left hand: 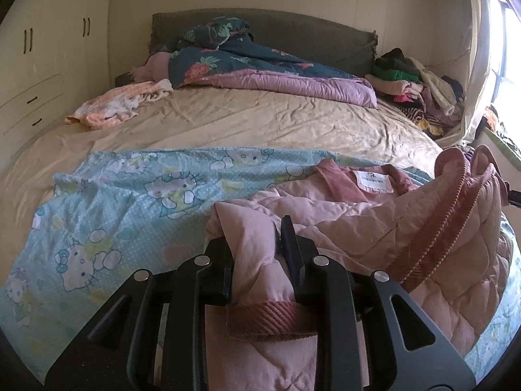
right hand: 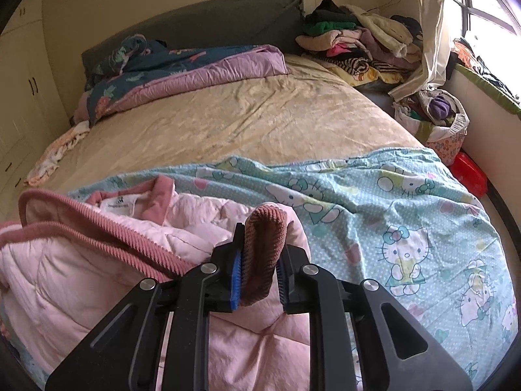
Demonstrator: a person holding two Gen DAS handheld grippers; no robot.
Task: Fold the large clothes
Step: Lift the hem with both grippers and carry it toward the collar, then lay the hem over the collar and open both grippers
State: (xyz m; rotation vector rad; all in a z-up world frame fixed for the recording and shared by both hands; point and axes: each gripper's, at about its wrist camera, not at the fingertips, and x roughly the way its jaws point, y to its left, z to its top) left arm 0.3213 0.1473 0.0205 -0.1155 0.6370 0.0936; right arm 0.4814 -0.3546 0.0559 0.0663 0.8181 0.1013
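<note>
A pink quilted jacket (left hand: 374,221) with ribbed dusty-pink trim and a white neck label lies bunched on a light-blue cartoon-cat sheet (left hand: 123,202) at the near end of the bed. My left gripper (left hand: 257,244) is shut on a fold of the jacket's quilted fabric, and a ribbed hem band hangs just below the jaws. In the right wrist view the jacket (right hand: 81,270) spreads to the left. There my right gripper (right hand: 262,254) is shut on a ribbed dusty-pink cuff (right hand: 265,238) that sticks up between the blue pads.
Beyond the blue sheet (right hand: 390,202) lies a wrinkled beige bedsheet (left hand: 260,120). A dark floral duvet (left hand: 244,62) is heaped at the grey headboard. A pile of clothes (left hand: 416,84) fills the far right corner. A peach towel (left hand: 114,107) lies far left. A fabric basket (right hand: 443,127) and a red box (right hand: 469,172) stand beside the bed.
</note>
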